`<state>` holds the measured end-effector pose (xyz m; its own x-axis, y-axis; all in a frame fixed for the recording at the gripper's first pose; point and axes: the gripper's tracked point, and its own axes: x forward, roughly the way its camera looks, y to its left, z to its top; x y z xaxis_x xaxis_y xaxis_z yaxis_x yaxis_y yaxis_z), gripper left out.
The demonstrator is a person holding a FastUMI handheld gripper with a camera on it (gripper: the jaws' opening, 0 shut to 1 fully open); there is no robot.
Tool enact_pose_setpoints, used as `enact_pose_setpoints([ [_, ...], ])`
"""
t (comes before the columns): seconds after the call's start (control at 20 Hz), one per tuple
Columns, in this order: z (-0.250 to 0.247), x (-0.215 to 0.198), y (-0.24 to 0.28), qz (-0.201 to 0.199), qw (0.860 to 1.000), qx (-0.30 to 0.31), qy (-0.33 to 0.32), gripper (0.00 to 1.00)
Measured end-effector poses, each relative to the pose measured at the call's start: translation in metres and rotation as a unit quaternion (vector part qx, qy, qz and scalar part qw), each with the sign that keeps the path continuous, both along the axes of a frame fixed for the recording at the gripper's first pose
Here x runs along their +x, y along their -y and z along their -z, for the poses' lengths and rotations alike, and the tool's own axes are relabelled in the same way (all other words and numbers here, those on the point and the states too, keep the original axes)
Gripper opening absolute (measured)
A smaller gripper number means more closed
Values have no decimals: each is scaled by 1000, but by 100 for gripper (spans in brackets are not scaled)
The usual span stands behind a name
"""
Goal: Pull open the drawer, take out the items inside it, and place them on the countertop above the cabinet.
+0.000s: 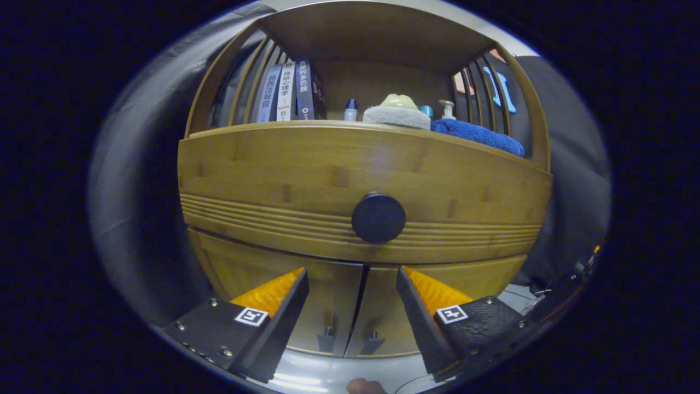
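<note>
Gripper held level with its fingers spread apart.
The gripper [353, 279] is seen pointing straight ahead; nothing is gripped between its two fingers [284, 298], and a fingertip of the person [365, 386] is glimpsed just beneath them.

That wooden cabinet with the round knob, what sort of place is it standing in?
Probably a mock home corner in a booth: a bamboo cabinet with a closed, black-knobbed drawer, upright books and a blue towel on its countertop. The open gripper hangs before it.
</note>
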<state>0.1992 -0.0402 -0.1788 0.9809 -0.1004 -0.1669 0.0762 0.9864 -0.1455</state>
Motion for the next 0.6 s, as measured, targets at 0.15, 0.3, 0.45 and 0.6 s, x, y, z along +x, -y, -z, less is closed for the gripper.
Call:
enact_pose_setpoints([
  [0.15,-24,-22,-5,-3,1000,3,17,96],
  [0.3,-47,-48,-19,-23,1000,-1,17,96],
  [0.45,-76,-77,-27,-19,999,20,25,96],
  [0.6,-104,-102,-33,-17,998,56,39,96],
])
